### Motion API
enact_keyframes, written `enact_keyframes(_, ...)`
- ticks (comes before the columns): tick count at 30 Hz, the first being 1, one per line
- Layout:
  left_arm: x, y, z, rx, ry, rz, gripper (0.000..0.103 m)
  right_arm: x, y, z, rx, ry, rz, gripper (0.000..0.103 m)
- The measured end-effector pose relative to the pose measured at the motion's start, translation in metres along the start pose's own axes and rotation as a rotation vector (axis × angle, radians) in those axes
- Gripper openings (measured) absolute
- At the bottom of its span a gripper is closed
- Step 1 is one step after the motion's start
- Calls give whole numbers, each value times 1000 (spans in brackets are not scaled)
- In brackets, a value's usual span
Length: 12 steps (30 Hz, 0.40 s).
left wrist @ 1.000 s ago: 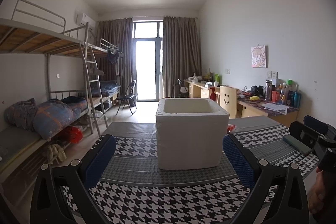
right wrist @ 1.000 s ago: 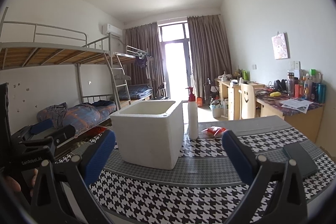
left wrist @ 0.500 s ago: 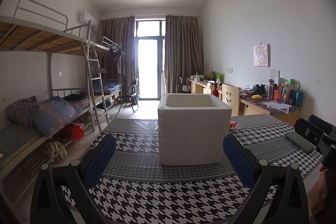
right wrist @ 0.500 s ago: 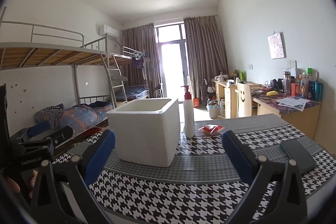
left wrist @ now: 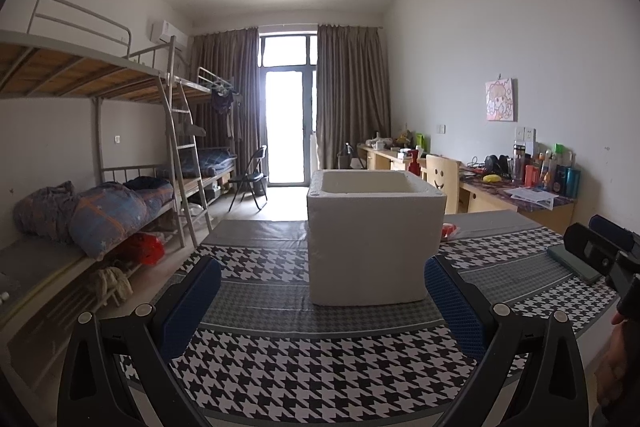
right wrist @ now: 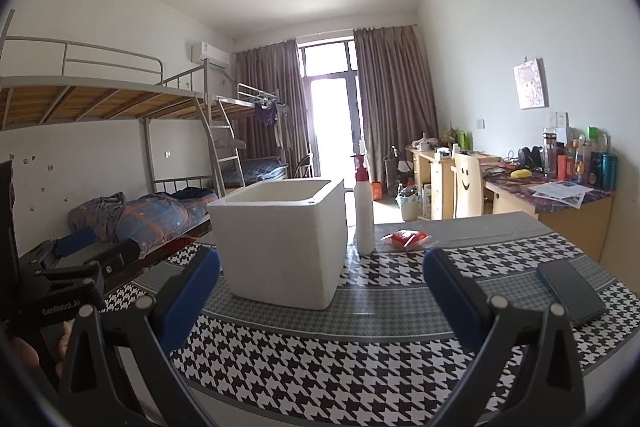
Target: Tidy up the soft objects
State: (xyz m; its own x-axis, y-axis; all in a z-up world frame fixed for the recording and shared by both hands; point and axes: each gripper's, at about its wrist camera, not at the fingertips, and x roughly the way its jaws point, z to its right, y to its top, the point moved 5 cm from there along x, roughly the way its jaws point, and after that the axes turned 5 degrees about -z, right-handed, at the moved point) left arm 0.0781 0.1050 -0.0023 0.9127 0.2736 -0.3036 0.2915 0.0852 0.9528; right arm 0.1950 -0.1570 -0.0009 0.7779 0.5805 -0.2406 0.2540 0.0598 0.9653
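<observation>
A white foam box [left wrist: 374, 241] [right wrist: 282, 241] stands open-topped on the houndstooth tablecloth [left wrist: 320, 367] [right wrist: 320, 359]. Its inside is hidden from both views. Behind it lies a red packet in clear wrap [right wrist: 406, 238], just peeking out at the box's right side [left wrist: 448, 230] in the left wrist view. My left gripper [left wrist: 322, 303] hovers open in front of the box, nothing between its blue pads. My right gripper [right wrist: 320, 291] is open too, to the right of the left one, and holds nothing. Each gripper shows at the edge of the other's view.
A white spray bottle with a red top [right wrist: 364, 207] stands right of the box. A dark flat case [right wrist: 570, 291] [left wrist: 572, 263] lies at the table's right end. Bunk beds [left wrist: 100, 187] fill the left wall, desks and a chair [right wrist: 468, 187] the right.
Both views have tilted slightly upward and drawn back a little; the box sits a bit farther and higher in frame. Both grippers stay open and hold nothing.
</observation>
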Motion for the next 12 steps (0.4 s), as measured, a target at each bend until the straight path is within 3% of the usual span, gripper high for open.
enact_keyframes(12,1,-4,2,-1,-12,-15,102,0,3,-1,6,10,-4,102)
